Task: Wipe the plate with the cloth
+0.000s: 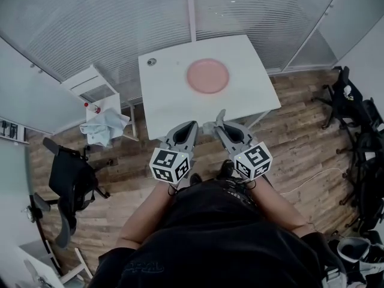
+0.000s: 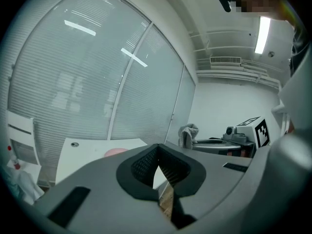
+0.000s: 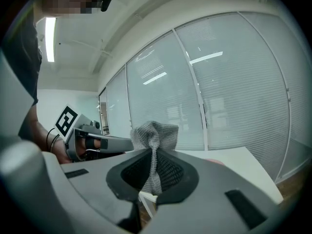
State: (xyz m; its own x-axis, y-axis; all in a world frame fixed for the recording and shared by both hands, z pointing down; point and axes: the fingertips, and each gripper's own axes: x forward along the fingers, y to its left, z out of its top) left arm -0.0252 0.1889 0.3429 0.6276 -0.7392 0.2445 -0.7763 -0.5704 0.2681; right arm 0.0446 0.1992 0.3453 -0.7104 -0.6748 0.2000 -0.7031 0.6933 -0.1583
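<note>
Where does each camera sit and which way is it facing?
Head view: on the person's head, looking steeply down at the table and plate; forearms, left gripper, right gripper show.
Left gripper view: on that gripper, facing table and glass wall; shut jaws show.
Right gripper view: on that gripper, same way; jaws pinch the cloth.
All share the table.

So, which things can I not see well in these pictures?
- Plate: head view, too small to show dirt; left gripper view, the left gripper covers most of it.
- Cloth: right gripper view, its lower end disappears inside the right gripper.
- Small round thing on table: head view, too small to name.
</note>
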